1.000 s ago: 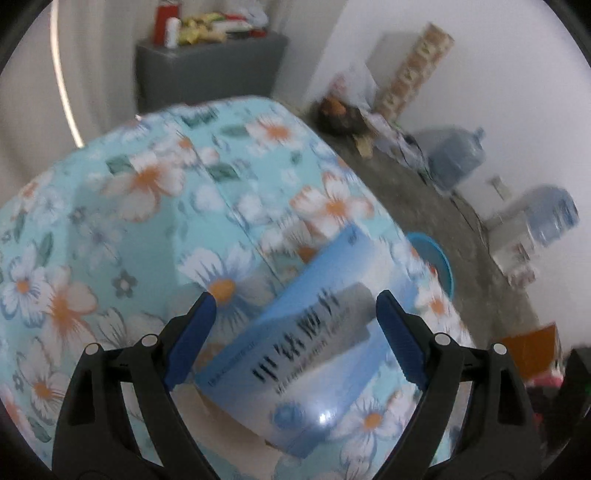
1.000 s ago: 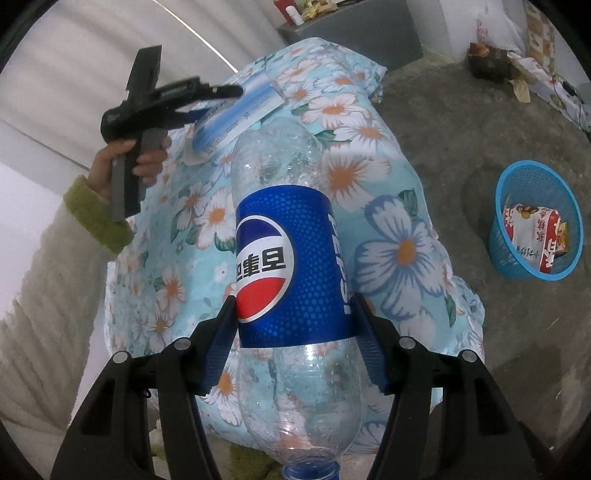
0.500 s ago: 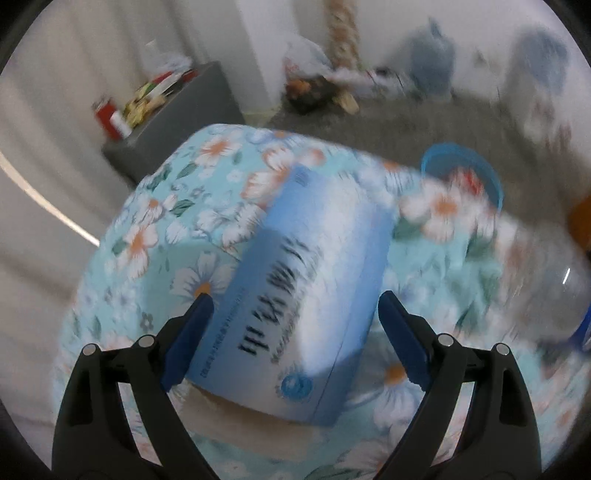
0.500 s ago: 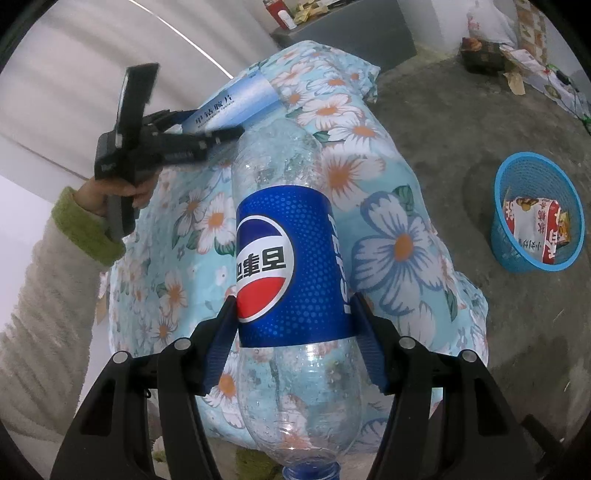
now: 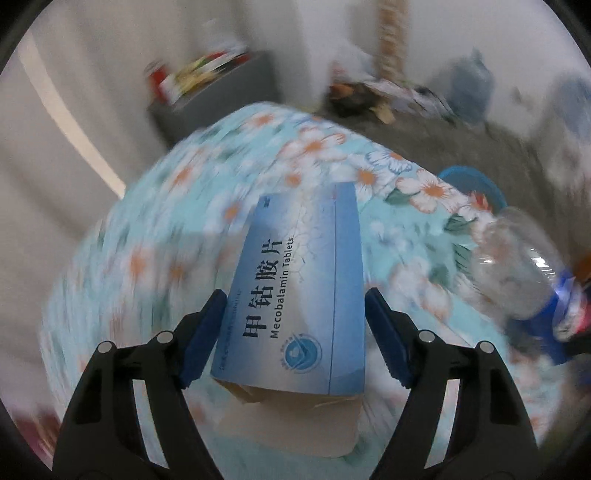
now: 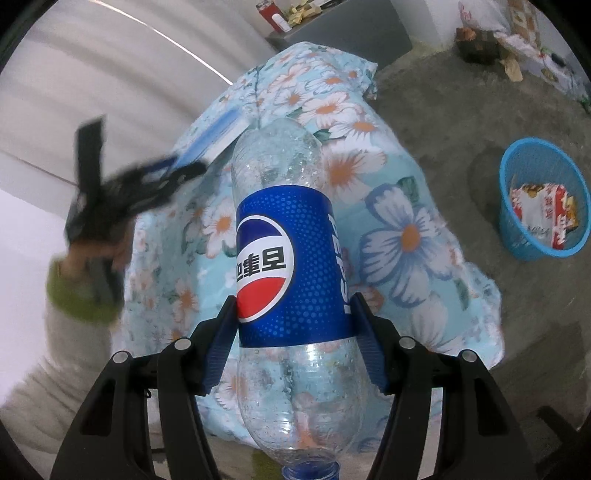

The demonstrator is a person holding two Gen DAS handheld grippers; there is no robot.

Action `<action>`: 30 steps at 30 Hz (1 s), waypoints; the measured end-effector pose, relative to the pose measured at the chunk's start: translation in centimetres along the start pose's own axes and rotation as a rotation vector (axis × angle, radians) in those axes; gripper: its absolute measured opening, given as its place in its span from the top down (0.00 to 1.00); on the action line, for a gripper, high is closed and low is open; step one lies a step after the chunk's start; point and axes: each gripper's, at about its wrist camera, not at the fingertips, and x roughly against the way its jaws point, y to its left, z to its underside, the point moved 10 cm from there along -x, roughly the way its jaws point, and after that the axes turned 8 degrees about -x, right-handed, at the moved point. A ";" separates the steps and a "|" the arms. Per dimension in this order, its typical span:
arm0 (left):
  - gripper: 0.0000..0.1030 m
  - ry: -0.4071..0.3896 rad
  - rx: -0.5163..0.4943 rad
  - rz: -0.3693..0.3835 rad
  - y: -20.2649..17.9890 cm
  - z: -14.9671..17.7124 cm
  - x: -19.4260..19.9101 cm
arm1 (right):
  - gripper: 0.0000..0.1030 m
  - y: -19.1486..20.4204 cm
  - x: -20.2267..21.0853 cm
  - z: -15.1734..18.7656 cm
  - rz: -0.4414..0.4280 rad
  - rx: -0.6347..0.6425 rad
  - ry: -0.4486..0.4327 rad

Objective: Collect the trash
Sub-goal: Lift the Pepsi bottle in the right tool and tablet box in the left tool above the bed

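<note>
A blue medicine box labelled Mecobalamin Tablets sits between the blue pads of my left gripper, its open flap end toward the camera. The jaws are closing and both pads touch its sides. The right wrist view shows that gripper blurred, carrying the box above the floral cloth. My right gripper is shut on an empty clear Pepsi bottle, cap toward the camera. The bottle also shows at the right of the left wrist view.
A blue mesh basket with a red and white wrapper stands on the grey floor at right, its rim peeking behind the cloth. A grey cabinet with clutter is at the back. Water jugs line the wall.
My left gripper swung right with the box, toward the bottle, and its jaws narrowed onto the box's sides. The right gripper and bottle stayed still.
</note>
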 end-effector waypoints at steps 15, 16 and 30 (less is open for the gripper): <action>0.21 0.009 0.557 -0.024 -4.0 20.2 10.3 | 0.42 6.3 -4.6 1.4 -0.096 0.018 0.099; 0.20 -0.005 0.576 -0.007 -4.4 20.4 10.8 | 0.42 6.5 -4.8 1.4 -0.089 0.017 0.102; 0.19 -0.024 0.428 -0.090 -4.9 18.3 10.3 | 0.36 8.0 -4.1 2.9 0.012 0.136 0.095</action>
